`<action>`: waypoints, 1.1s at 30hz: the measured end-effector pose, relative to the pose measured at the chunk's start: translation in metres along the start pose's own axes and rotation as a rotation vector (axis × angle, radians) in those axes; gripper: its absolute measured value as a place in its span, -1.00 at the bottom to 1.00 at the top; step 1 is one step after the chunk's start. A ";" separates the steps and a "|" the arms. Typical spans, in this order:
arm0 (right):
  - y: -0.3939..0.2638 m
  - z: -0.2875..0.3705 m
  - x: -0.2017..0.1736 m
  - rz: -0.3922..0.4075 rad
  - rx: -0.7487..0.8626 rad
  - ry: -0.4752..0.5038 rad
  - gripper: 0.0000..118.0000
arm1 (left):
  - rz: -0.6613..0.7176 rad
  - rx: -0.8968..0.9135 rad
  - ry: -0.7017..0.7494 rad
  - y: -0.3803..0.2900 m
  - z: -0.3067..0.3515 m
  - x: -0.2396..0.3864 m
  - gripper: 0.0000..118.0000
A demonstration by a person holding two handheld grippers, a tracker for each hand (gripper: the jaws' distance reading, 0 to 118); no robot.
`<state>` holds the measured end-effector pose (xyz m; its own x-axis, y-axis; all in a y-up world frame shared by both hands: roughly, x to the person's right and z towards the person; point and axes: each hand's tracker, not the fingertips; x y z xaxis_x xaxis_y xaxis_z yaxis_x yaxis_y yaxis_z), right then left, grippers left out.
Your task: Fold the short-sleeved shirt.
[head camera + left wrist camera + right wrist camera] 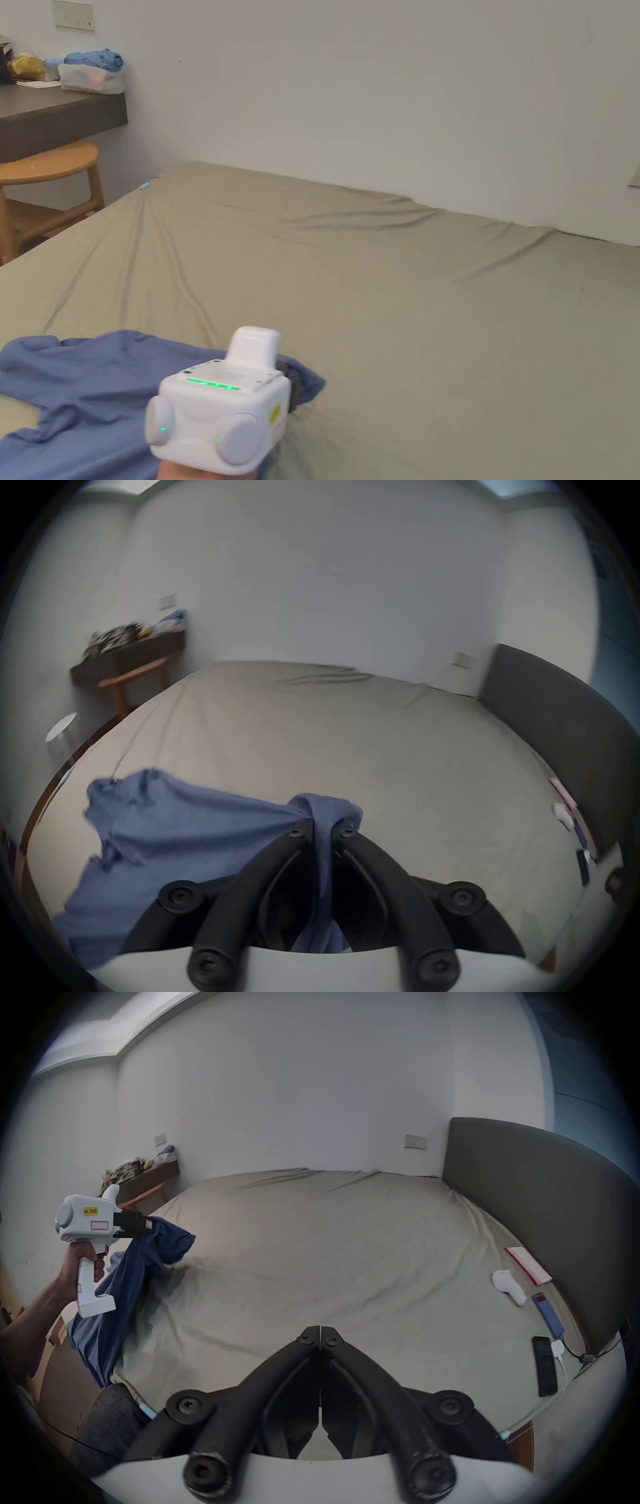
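Left gripper (320, 826) clamps a bunch of the blue shirt (180, 830), which trails toward eight o'clock over the bed (381, 750). Right gripper (320, 1336) sits closed and empty. Spreading stage, I'd say; next, flatten it.

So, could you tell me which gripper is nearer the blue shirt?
Left. The left gripper is clamped on the blue shirt; the right gripper hovers shut over bare bed sheet, apart.
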<state>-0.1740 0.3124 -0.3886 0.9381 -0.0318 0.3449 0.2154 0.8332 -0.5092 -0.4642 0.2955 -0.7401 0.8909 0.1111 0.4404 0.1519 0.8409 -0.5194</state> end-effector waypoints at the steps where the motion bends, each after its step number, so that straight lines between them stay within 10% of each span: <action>1: 0.001 0.009 0.007 -0.011 0.015 -0.017 -1.00 | -0.042 0.005 -0.047 0.004 0.005 0.024 -0.86; 15: -0.020 0.144 0.094 -0.121 0.143 -0.269 -1.00 | -0.365 -0.072 -0.823 -0.052 0.122 0.360 -0.86; 23: -0.053 0.192 0.122 -0.179 0.124 -0.402 -1.00 | -0.431 -0.239 -0.930 -0.136 0.153 0.429 -0.85; 24: -0.056 0.193 0.125 -0.192 0.120 -0.403 -1.00 | -0.427 -0.294 -0.900 -0.142 0.145 0.428 -0.71; 26: -0.060 0.190 0.126 -0.202 0.115 -0.405 -1.00 | -0.341 -0.403 -0.903 -0.147 0.133 0.416 0.51; 27: -0.060 0.189 0.125 -0.203 0.113 -0.407 -1.00 | -0.310 -0.433 -0.903 -0.146 0.128 0.407 0.71; 33: -0.042 0.163 0.111 -0.154 0.149 -0.326 -1.00 | -0.108 -0.205 -0.696 -0.068 0.118 0.283 0.68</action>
<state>-0.1236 0.3634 -0.2006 0.7573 -0.0050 0.6531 0.2825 0.9041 -0.3207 -0.2731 0.3326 -0.4942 0.3989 0.4009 0.8247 0.3612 0.7580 -0.5431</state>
